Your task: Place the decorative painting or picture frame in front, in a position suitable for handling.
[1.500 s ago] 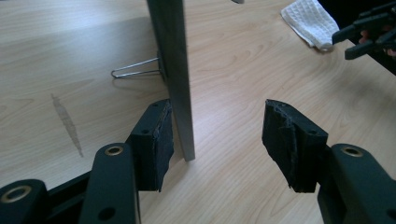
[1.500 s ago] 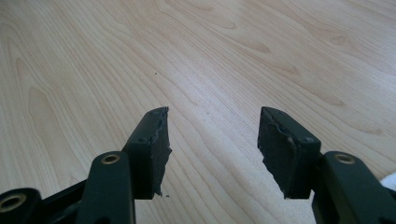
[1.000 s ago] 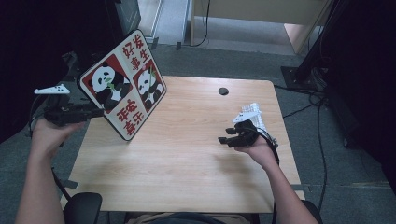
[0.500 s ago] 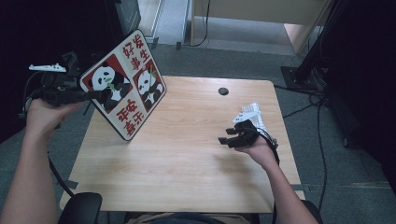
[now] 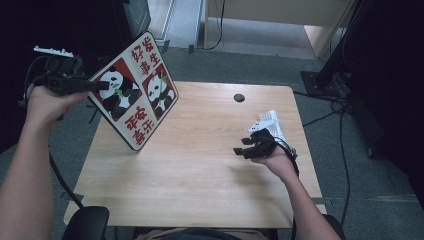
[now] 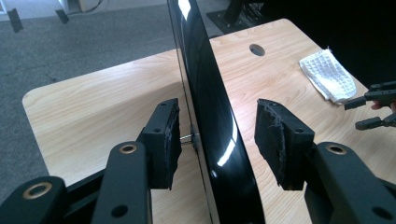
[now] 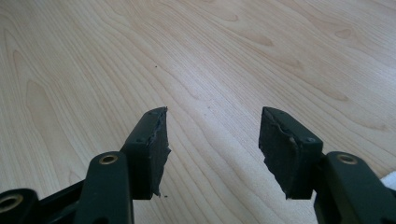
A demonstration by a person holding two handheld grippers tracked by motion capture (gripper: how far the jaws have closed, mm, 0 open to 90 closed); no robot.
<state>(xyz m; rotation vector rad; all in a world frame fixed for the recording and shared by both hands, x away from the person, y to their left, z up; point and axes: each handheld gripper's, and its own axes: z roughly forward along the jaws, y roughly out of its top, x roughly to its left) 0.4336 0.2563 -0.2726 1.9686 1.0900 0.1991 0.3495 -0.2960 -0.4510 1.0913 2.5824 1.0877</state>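
1. Grey carpet around a light wood table [image 5: 200, 170]; cable hole [image 5: 239, 97] near the far edge.
2. Left gripper [image 5: 102, 85] held raised off the table's left side, forearm coming up from the bottom left, jaws pointing level toward the panda board [image 5: 135, 100].
3. Jaws have just been closing, with the board's edge [image 6: 210, 116] between them. In the left gripper view one pad [image 6: 172, 140] sits just beside a small stud on the board's back; the other pad [image 6: 273, 140] stands clear of the glossy face. Not clamped.
4. Board tilted, lower corner near the table's left side; contact with the top can't be confirmed.
5. Right gripper [image 5: 239, 149] low over the right half of the table, wrist bent, jaws spread with nothing between [image 7: 212, 140].
6. White cloth [image 5: 268, 124] just beyond the right hand.
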